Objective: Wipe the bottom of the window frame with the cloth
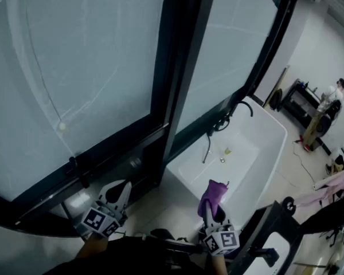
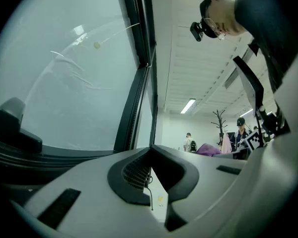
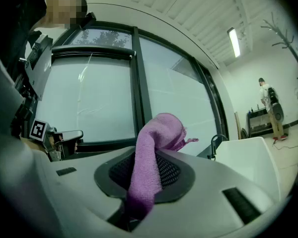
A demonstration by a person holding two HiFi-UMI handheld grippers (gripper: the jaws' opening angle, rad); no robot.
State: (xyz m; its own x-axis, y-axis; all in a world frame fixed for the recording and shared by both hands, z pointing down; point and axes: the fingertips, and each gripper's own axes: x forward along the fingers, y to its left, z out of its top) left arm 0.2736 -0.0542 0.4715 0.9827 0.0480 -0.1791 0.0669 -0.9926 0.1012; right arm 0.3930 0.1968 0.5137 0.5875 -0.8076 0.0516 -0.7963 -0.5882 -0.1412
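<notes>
Head view: right gripper [image 1: 212,212] clamped on purple cloth [image 1: 214,192], cloth sticking up, near sink [image 1: 264,153], apart from window frame [image 1: 112,149]; left gripper [image 1: 121,188] jaws together, empty, below frame bottom

purple cloth [image 3: 148,152] (clamped, upright); dark window frame [image 1: 112,141]

Dim, bluish; pale window [image 1: 74,67] glow; fisheye gripper views, dark corners.

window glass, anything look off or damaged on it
Yes: the left pane carries long thin curved streaks and one small pale blob low down, possibly dried smears. No cracks or spills show.
</notes>
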